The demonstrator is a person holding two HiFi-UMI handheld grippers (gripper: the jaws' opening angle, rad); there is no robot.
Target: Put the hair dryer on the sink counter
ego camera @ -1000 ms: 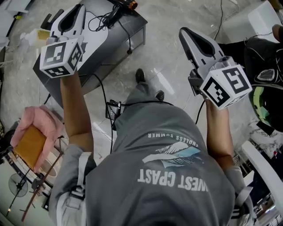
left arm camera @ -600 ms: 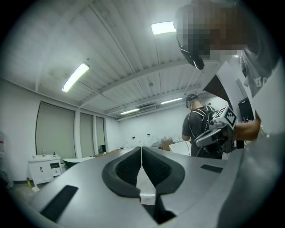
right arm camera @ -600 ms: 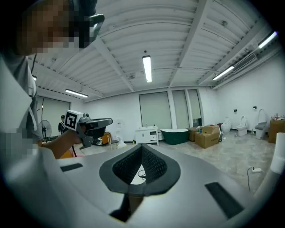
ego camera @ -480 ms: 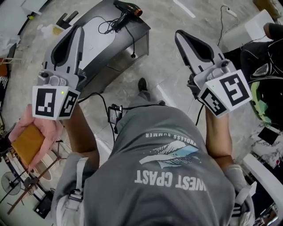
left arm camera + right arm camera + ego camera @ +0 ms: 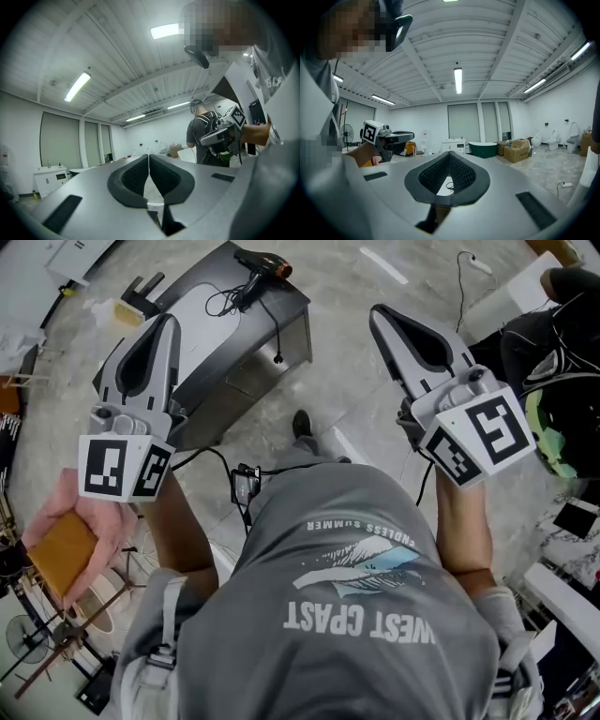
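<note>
Large open test hall, mock bathroom set-up: green bathtub [image 5: 483,148], toilet [image 5: 553,138], sink counter [image 5: 453,145], cardboard boxes [image 5: 517,151], ceiling strip lights [image 5: 458,80], polished stone floor [image 5: 366,381].

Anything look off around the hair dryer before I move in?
Only the cord: the hair dryer lies on the dark low table with its cord in a loose tangle beside it, and one end hangs over the table's edge. It might snag when lifted. Nothing looks spilled or broken.
</note>
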